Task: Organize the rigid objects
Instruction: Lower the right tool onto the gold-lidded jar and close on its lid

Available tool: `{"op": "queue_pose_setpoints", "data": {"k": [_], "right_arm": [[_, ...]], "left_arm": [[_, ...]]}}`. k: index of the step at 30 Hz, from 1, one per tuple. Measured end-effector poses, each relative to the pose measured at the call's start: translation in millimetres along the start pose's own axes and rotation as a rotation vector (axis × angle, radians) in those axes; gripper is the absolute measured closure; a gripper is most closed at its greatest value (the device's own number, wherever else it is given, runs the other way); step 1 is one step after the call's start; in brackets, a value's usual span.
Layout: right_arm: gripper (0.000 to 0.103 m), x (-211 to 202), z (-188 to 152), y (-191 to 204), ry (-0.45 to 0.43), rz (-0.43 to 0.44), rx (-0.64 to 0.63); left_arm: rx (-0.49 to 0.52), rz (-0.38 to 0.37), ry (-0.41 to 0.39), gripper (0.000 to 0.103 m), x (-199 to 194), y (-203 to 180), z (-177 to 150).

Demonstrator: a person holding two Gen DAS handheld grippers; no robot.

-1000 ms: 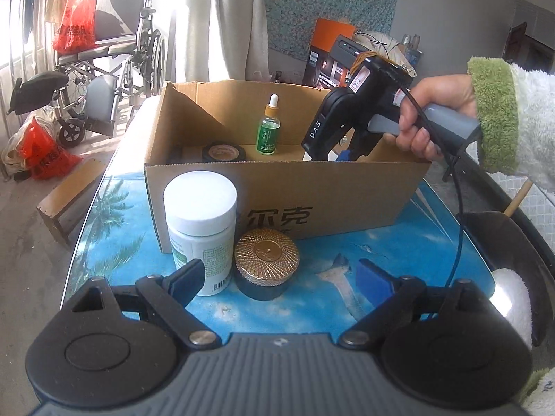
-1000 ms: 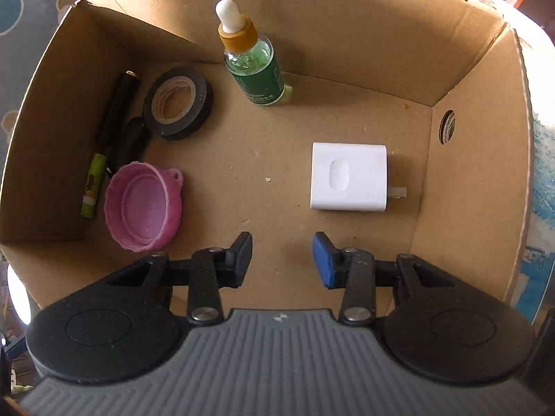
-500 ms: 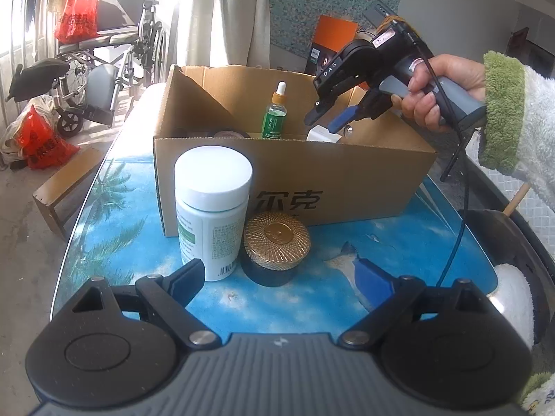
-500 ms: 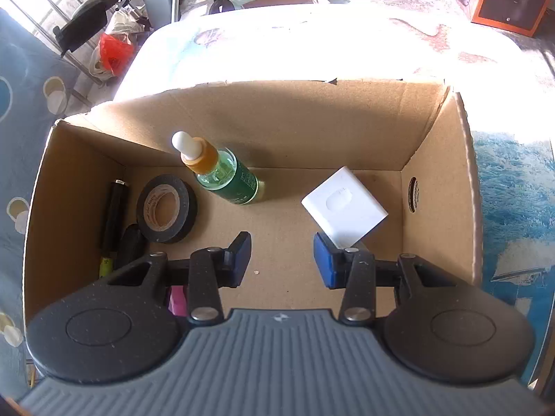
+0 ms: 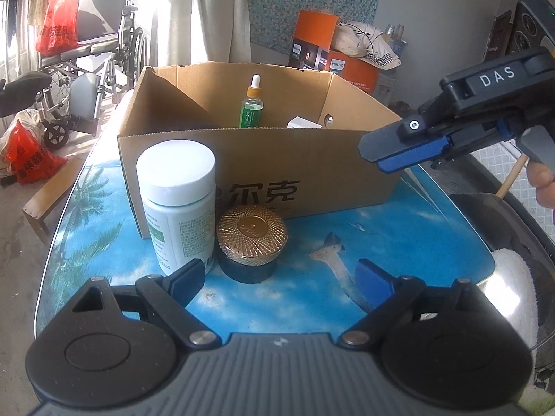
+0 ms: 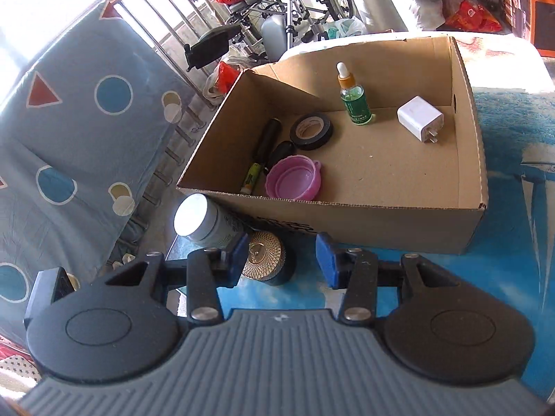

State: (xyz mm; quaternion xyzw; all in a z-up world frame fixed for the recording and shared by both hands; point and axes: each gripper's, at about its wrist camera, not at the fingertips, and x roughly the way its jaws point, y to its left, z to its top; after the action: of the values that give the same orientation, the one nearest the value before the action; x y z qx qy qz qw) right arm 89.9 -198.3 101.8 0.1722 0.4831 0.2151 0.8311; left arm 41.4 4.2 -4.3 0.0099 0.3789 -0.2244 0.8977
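Only right wrist view shows the pink cup [image 6: 294, 182].

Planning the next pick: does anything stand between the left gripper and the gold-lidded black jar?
Nothing visible: the left gripper faces the gold-lidded black jar over bare blue table; the white-capped bottle stands beside it, leftward.

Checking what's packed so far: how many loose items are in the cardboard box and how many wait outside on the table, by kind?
In the cardboard box:
dropper bottle: 1
tape roll: 1
white charger: 1
pink lid: 1
dark stick-shaped items: 2
On the table:
white bottle: 1
gold-lidded jar: 1
Total: 8
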Motion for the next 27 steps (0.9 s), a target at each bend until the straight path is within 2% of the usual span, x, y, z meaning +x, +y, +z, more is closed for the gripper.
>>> {"op": "queue_pose_setpoints", "data": {"k": [3,5,9,14,19,27], "right_arm": [[0.061,26,-32,-2,-0.018,0.006,0.008],[0.062,41,-41,-7,-0.037,0.012,0.028],[0.066,70,-43,-14,-0.074,0.020,0.042],[0.067,106,-30,-19,-0.048,0.055,0.053],[0.069,126,-24,-19,-0.022,0.099,0.059],[0.068,120,-26,-22,-0.015,0.078,0.042]], "left_arm": [[0.027,0.027,0.008,0.011,9,-7,-4],[0.045,0.054,0.012,0.014,16,-11,-7],[0.071,0.105,0.000,0.018,29,-14,-7],[0.074,0.134,0.009,0.020,44,-15,-4],[0.057,0.109,0.022,0.023,50,-15,-2],[0.116,0.082,0.028,0.022,49,-26,-4]]}}
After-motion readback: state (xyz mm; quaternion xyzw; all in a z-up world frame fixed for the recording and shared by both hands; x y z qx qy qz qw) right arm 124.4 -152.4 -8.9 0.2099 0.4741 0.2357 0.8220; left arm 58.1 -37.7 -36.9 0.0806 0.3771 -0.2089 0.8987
